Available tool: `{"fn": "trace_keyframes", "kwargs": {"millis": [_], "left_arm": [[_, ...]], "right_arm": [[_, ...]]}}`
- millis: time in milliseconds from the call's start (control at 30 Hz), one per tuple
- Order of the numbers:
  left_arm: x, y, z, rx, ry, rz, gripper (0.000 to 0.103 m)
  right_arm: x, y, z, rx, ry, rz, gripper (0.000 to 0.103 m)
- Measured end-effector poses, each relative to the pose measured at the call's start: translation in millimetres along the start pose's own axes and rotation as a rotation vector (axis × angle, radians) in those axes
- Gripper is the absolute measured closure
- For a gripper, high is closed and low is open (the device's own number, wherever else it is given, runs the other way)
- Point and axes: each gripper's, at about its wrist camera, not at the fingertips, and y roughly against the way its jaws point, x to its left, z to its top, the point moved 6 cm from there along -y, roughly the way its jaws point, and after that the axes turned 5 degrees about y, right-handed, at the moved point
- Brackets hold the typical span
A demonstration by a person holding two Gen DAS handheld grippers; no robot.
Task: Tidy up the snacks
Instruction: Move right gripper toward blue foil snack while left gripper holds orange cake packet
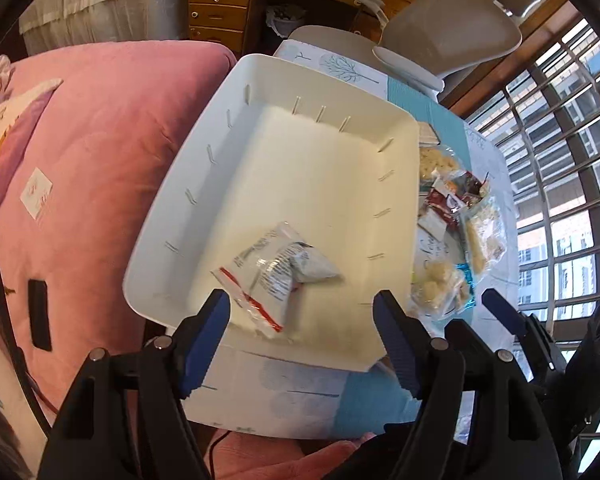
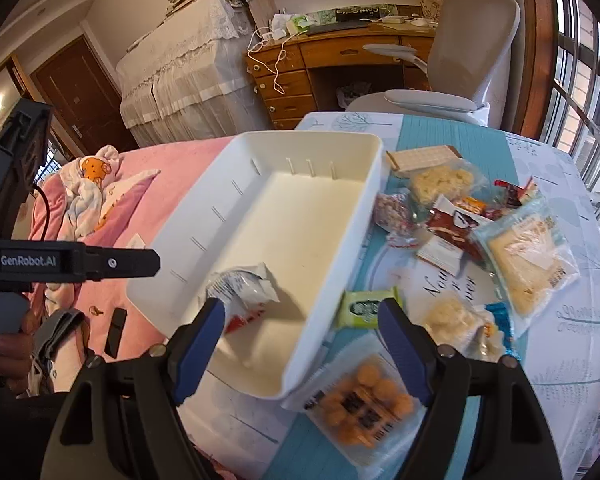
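Snacks lie in two lots: one clear packet [image 1: 276, 276] already sits in the white bin [image 1: 204, 184], the rest heaped on the table [image 2: 572, 352] alongside. Both the left claw [image 1: 302, 312] and right claw [image 2: 302, 320] are spread, pinching nothing; the right hangs over an orange-ball pack [image 2: 364, 404], probably its next pick.

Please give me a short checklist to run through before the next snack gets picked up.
1. Left tongs open and empty: ok.
2. Right tongs open and empty: ok.
3. First snack packet lying inside the white bin, clear of the pads: ok.
4. Room left in the bin: ok, mostly bare floor.
5. Next snack within reach: ok, the bag of orange balls lies on the table just below the right tongs.
6. Bin fully on the table: cannot tell, its left side is near the edge.
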Motion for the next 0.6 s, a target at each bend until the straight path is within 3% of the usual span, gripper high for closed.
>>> {"fn": "trace_keyframes", "kwargs": {"millis": [600], "left_arm": [[-53.5, -26.6, -81.6, 0.031, 0.234, -0.008, 0.022]], "right_arm": [[-80.5, 24.3, -36.6, 0.121, 0.126, -0.009, 0.023]]}}
